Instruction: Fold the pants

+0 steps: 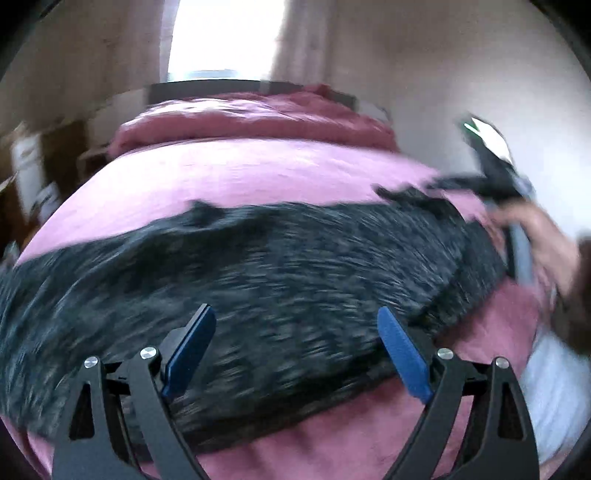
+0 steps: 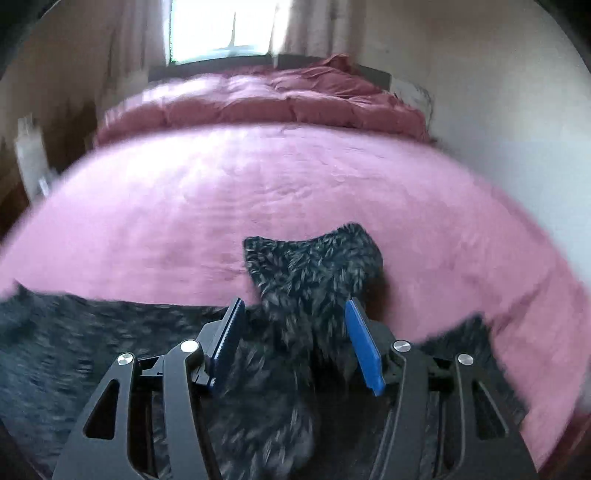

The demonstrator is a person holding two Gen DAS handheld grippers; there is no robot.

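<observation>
Dark speckled pants (image 1: 258, 273) lie stretched left to right across a pink bed (image 1: 258, 173). My left gripper (image 1: 297, 321) hovers open just above the near part of the pants, holding nothing. In the left wrist view the right gripper (image 1: 495, 173) shows at the far right, at the pants' end, blurred by motion. In the right wrist view my right gripper (image 2: 293, 310) stands open with a raised flap of the pants (image 2: 314, 269) between its blue pads (image 2: 364, 347); the pads do not press on it. The rest of the pants (image 2: 92, 339) spreads to the left.
A bunched darker pink duvet (image 2: 277, 103) lies at the head of the bed under a bright window (image 2: 221, 29). A white wall (image 2: 498, 110) runs along the right side. Furniture (image 1: 33, 173) stands left of the bed. The person's hand (image 1: 543, 236) holds the right gripper.
</observation>
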